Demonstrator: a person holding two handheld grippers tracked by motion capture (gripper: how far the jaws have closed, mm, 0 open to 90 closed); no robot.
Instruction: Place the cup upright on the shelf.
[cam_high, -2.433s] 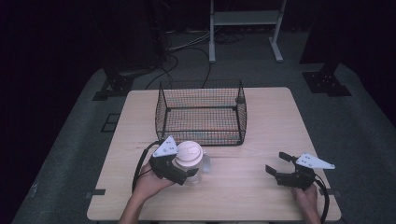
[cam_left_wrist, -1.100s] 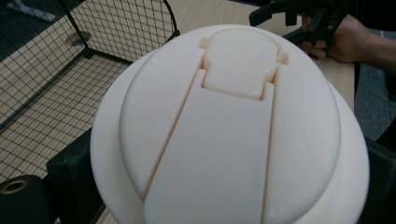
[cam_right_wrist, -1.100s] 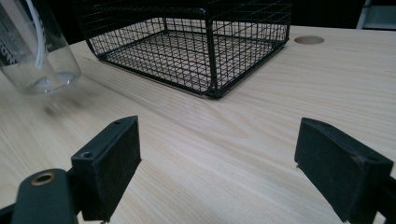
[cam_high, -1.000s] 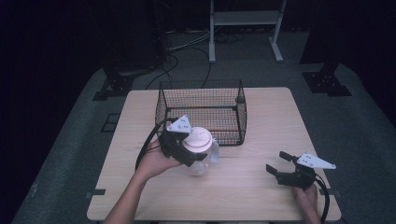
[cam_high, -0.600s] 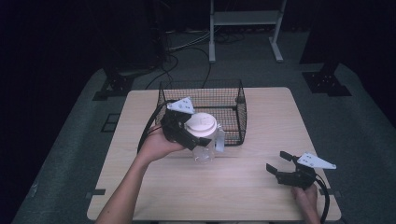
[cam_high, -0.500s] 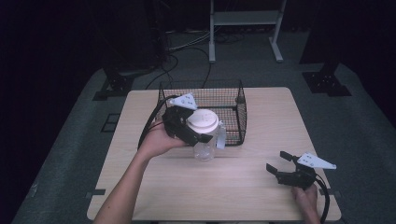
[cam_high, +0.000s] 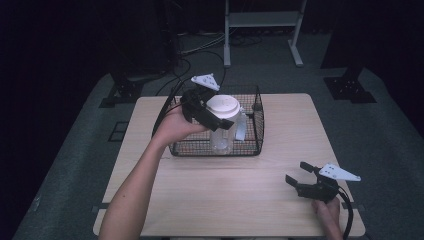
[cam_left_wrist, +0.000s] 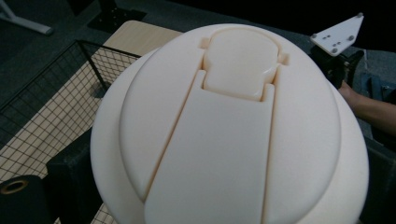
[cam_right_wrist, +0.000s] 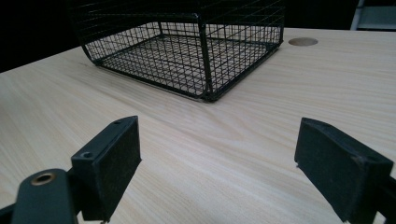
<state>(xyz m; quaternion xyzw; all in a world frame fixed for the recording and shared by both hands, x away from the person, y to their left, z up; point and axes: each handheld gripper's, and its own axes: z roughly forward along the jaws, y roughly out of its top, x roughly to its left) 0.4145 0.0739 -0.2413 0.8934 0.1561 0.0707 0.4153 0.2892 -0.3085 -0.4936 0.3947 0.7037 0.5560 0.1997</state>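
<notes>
A clear plastic jar with a cream lid (cam_high: 223, 106) hangs over the black wire basket (cam_high: 250, 148), held upright in my left gripper (cam_high: 216, 114), which is shut on it just under the lid. In the left gripper view the jar's cream lid (cam_left_wrist: 233, 135) is very close, with its flip cap visible, and the basket's wire wall (cam_left_wrist: 56, 102) lies below at left. My right gripper (cam_high: 298, 176) rests open near the table's front right corner, nothing between its jaws. In the right gripper view its open gripper (cam_right_wrist: 219, 163) faces the basket (cam_right_wrist: 187, 56) across bare wood.
The light wooden table (cam_high: 280, 200) has free surface in front of the basket and at both sides. A cable hole (cam_right_wrist: 302, 41) shows in the tabletop beyond the basket. Dark floor, cables and a metal stand (cam_high: 260, 20) lie behind the table.
My left gripper has lifted the jar from the table's front left and carried it away from the person, to above the basket. The right gripper has stayed still.
</notes>
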